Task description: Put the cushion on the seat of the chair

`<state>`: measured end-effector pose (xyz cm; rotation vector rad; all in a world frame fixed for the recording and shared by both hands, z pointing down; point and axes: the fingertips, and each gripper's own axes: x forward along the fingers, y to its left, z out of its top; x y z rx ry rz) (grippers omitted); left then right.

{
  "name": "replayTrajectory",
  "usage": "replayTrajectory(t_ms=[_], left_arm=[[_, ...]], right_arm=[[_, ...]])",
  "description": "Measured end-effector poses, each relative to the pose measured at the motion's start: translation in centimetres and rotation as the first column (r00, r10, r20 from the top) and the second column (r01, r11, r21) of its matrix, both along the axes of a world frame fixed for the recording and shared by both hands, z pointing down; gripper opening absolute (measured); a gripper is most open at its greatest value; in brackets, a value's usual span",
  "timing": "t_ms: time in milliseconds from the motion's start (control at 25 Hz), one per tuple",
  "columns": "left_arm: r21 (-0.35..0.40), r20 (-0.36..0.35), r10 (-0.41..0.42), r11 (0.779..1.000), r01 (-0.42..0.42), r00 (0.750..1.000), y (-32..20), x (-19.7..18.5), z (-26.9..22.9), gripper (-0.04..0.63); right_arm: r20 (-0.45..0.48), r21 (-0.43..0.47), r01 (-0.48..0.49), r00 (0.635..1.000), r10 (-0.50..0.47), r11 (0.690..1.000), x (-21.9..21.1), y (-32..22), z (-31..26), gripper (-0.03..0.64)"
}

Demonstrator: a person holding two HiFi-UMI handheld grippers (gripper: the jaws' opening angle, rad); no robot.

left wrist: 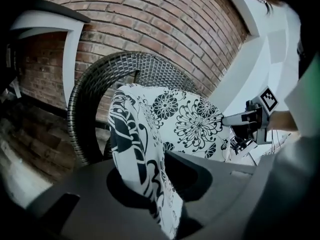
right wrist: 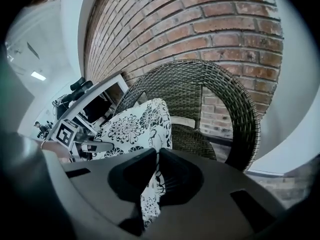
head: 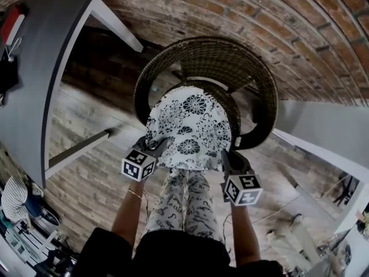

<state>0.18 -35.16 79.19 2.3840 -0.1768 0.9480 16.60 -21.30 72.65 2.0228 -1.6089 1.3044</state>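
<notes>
Forearms and patterned trousers (head: 184, 206) fill bottom center of the head view. Just above them are the left gripper (head: 154, 146) and the right gripper (head: 228, 157), one on each near corner of the cushion (head: 190, 128).

The cushion is in frame center, over the wicker chair (head: 207, 53). It is tilted steeply, not flat. Its far edge points toward the backrest and its near edge is up at the grippers. In the right gripper view the seat (right wrist: 192, 139) shows bare beside the cushion, at center right. Can't tell if any part of the cushion touches the seat.

**Tongs**
- **Right:** jaws narrow, pinched on the cushion's thin edge.
- **Left:** jaws partly apart. The cushion edge hangs between them but looks loose, not clamped.

**Risks (judgement)**
- With only the right side firmly held, the left corner could drop first. The cushion would then swing and land skewed.
- The near edge sits at the chair's front. If it is let go while this steep, it may slide forward off the seat to the floor.
- The far edge could bunch against the backrest and fold under.
- The right pinch is on very little fabric, so it may slip out.
- The grippers are close to the chair rim and could knock it on the way down.
</notes>
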Motion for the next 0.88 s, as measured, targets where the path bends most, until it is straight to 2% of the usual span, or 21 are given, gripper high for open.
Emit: replayTrajectory(t_ms=[520, 880], left_arm=[[-0.029, 0.067, 0.033, 0.999, -0.031, 0.997, -0.6, -0.3, 3.5, 0.091], [-0.057, 0.118, 0.047, 0.998, -0.041, 0.992, -0.4, -0.7, 5.6, 0.095]], right_arm=[[-0.016, -0.038, -0.008, 1.000, 0.007, 0.999, 1.8, -1.1, 2.6, 0.023], [-0.005, -0.046, -0.049, 0.999, 0.049, 0.998, 3.4, -1.4, 3.7, 0.023]])
